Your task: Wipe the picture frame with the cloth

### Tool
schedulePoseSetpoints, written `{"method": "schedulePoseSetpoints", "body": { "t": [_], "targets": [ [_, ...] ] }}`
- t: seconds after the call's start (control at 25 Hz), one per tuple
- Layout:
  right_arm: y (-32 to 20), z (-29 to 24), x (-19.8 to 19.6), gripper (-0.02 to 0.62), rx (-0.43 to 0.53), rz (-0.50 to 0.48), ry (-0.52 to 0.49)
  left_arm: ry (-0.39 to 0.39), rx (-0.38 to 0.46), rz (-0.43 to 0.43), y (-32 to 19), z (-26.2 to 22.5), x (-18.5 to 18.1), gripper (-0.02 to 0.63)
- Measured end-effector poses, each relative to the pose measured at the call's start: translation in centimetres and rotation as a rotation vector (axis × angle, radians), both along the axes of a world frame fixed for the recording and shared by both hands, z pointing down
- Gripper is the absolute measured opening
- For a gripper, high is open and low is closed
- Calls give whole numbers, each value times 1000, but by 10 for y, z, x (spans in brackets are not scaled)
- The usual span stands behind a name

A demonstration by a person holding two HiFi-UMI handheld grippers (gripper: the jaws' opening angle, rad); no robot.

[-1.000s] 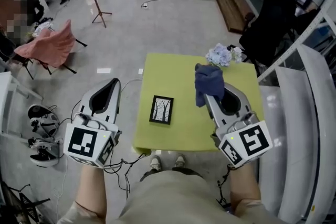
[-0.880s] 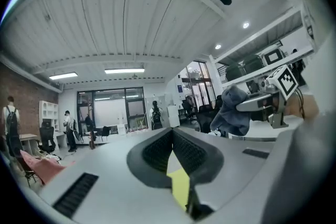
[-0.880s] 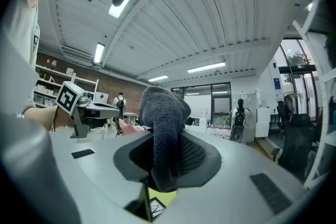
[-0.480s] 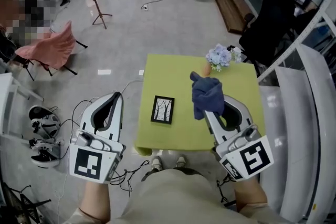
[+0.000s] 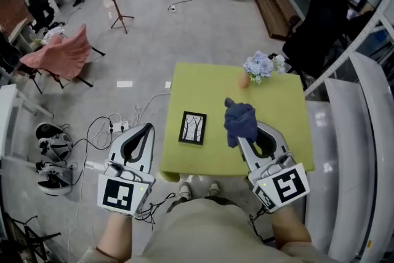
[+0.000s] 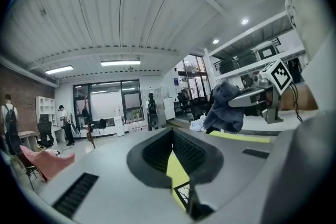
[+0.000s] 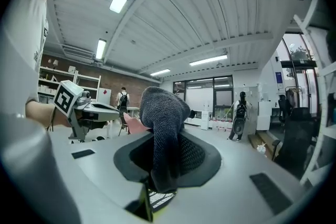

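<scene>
A small black picture frame (image 5: 192,128) with a tree print lies flat on the green table (image 5: 203,86), near its front left. My right gripper (image 5: 241,137) hovers over the table just right of the frame. It is shut on a dark blue cloth (image 5: 240,122), which bunches above the jaws and hangs between them (image 7: 163,113). My left gripper (image 5: 147,128) is shut with nothing in it, off the table's left edge, over the floor. Through its jaws the frame's corner (image 6: 184,194) shows below, and the cloth (image 6: 226,113) is at the right.
A bunch of pale blue flowers (image 5: 261,64) and a small orange object (image 5: 244,80) sit at the table's far edge. Cables (image 5: 117,126) trail on the floor at left. A pink-draped chair (image 5: 58,55) and a white curved unit (image 5: 369,132) flank the table.
Both grippers have drawn back toward my body. The right one brought the cloth nearer and lower over the table; the left one shifted right, closer to the table's left edge.
</scene>
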State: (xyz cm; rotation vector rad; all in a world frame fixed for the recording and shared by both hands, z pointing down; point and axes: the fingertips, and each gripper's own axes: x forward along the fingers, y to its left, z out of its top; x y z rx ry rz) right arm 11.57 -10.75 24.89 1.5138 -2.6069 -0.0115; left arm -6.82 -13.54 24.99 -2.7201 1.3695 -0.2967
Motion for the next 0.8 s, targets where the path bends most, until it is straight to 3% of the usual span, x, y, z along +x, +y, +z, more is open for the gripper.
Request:
{"method": "schedulePoseSetpoints", "body": {
  "t": [0.8],
  "targets": [
    [-2, 0, -1, 77, -9, -4, -7, -5, -18, 7, 6, 0, -2, 8]
  ]
}}
